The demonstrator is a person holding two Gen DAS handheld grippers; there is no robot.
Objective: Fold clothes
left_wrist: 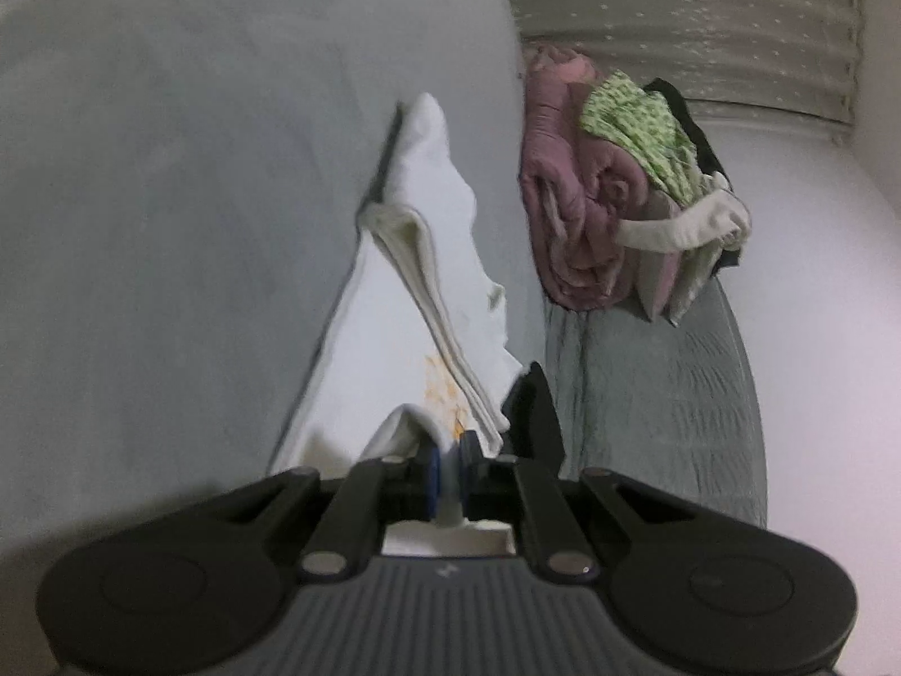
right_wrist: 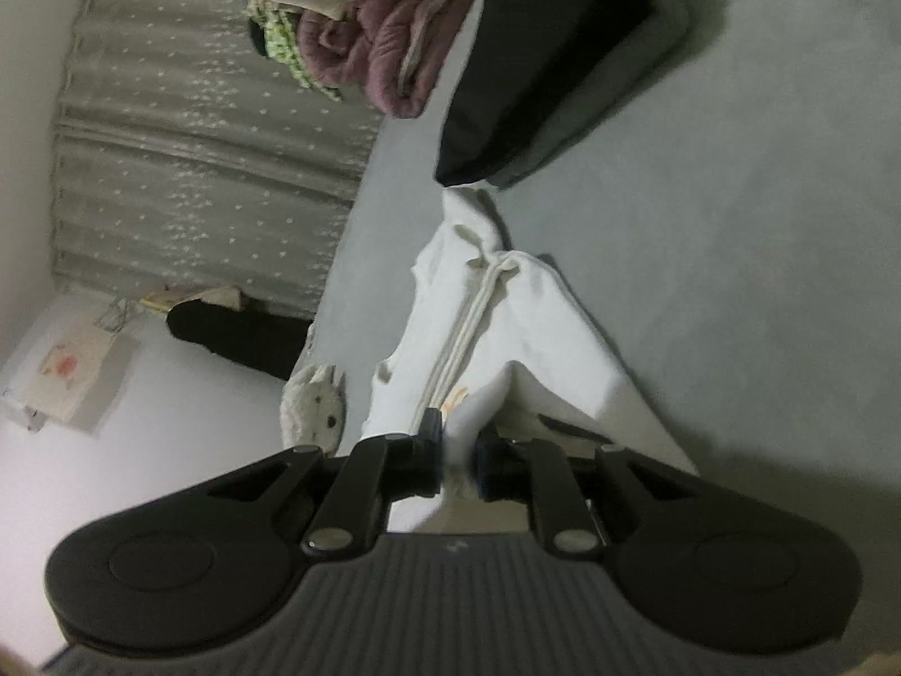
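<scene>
Pinching a fold of the white garment (left_wrist: pixel 428 293) between its nearly closed blue pads, the left tool (left_wrist: pixel 449 465) holds the cloth stretched out over the grey bed (left_wrist: pixel 169 197). An orange stain (left_wrist: pixel 442 388) marks the fabric just ahead of the pads. To the right, a rolled pink blanket (left_wrist: pixel 569 208) lies with a green patterned cloth (left_wrist: pixel 642 129) on top, in front of a curtain (left_wrist: pixel 692 17).

From the right wrist, the right tool (right_wrist: pixel 457 456) is likewise clamped on a bunched edge of the same white garment (right_wrist: pixel 529 327), which trails away across the bed (right_wrist: pixel 732 225) toward a dark cushion (right_wrist: pixel 540 67). A plush toy (right_wrist: pixel 315 400) sits just left of the tool.
</scene>
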